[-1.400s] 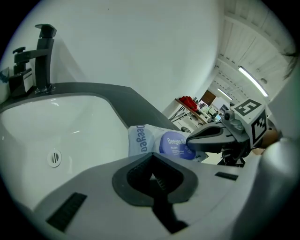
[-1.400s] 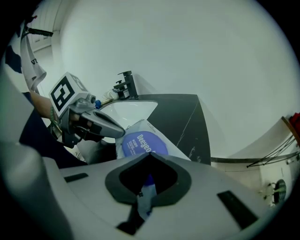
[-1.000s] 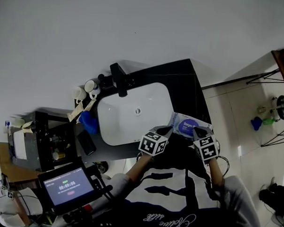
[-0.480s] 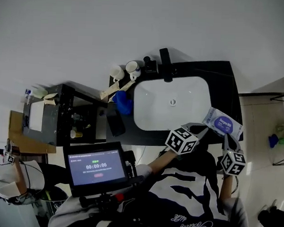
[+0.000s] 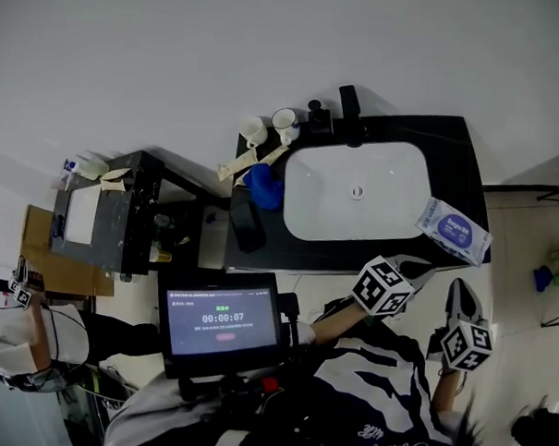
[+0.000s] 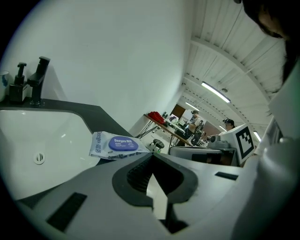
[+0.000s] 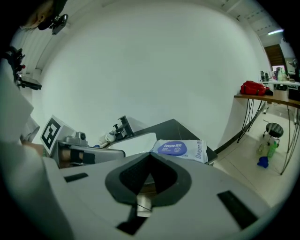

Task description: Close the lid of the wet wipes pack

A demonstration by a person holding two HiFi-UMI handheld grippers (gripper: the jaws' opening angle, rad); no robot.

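Nearest, the left gripper and right gripper hang by the body, jaws pressed together on nothing. Beyond, the wet wipes pack lies on the counter beside the sink. Its lid looks flat, so closing seems done, needing at most a confirming press.

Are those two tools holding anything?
Nothing. The left tool and right tool are shut and empty; the white, blue-lidded wet wipes pack lies free.

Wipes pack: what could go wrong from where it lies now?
The pack lies at the counter's right end, a corner seemingly over the edge: a nudge could drop it. Its lid looks flat, but latching cannot be confirmed, so it may pop open.
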